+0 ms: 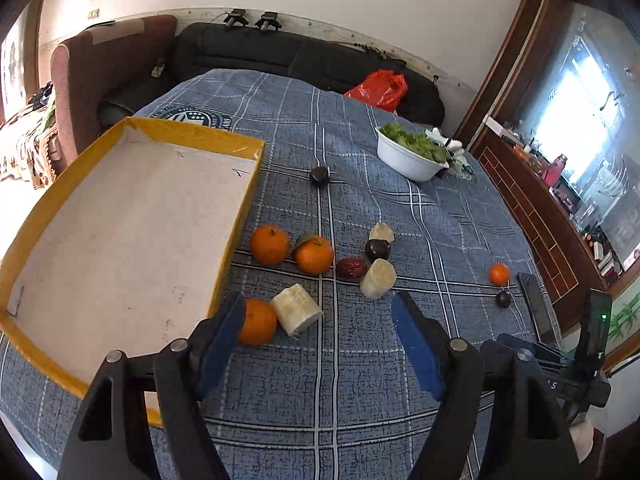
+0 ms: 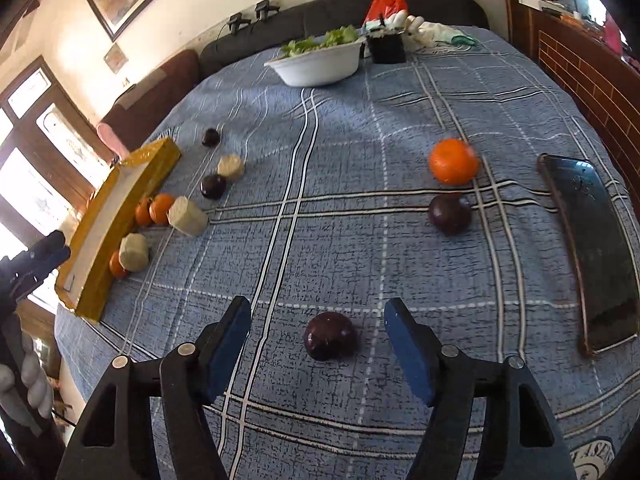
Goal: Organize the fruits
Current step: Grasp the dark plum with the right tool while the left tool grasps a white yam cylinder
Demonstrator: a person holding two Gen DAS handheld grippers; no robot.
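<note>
Blue plaid cloth (image 1: 360,380) over a table, sofa behind. Yellow-rimmed box (image 1: 236,216) on the left holds no fruit; oranges, dark plums and pale cut chunks lie scattered to its right. Left gripper (image 1: 318,318) gapes, nothing clamped, nearest orange (image 1: 258,322) just beside its left pad. Right gripper (image 2: 318,322) also parted, straddling a dark plum (image 2: 330,340), pads clear. Risk: round fruit squirts or rolls on soft cloth if jaws close off-centre.

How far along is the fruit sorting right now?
Nothing is sorted yet: the yellow-rimmed box holds no fruit. The right gripper is open around a dark plum, not gripping it; the left gripper is open near an orange. All the fruit remains on the tablecloth.
</note>
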